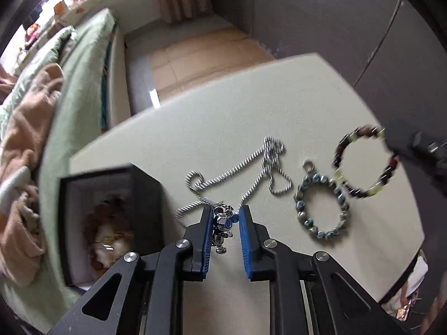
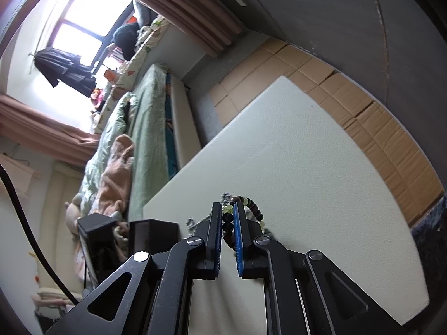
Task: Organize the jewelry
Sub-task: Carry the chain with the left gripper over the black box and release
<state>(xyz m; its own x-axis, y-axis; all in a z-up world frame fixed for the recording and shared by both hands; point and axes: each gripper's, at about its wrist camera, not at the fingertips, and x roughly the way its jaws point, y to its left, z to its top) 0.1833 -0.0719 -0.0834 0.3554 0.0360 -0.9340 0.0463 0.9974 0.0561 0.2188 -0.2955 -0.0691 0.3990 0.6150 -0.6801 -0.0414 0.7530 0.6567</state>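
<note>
On the pale table [image 1: 237, 111] lie a silver chain necklace [image 1: 251, 167] with a blue-and-silver figure pendant [image 1: 223, 223], and a grey-blue bead bracelet [image 1: 321, 206]. My left gripper [image 1: 225, 212] is open with its blue pads either side of the pendant. A dark-and-yellow bead bracelet [image 1: 363, 162] is lifted and blurred; my right gripper [image 2: 227, 209] is shut on it [image 2: 226, 220], and that gripper's dark body shows in the left wrist view [image 1: 413, 145]. An open black jewelry box [image 1: 109, 223] at left holds brownish jewelry.
A bed with green bedding [image 1: 78, 97] and a tan blanket lies beyond the table's left edge. Cardboard covers the floor [image 2: 349, 97] behind the table. The black box also shows in the right wrist view [image 2: 151, 234].
</note>
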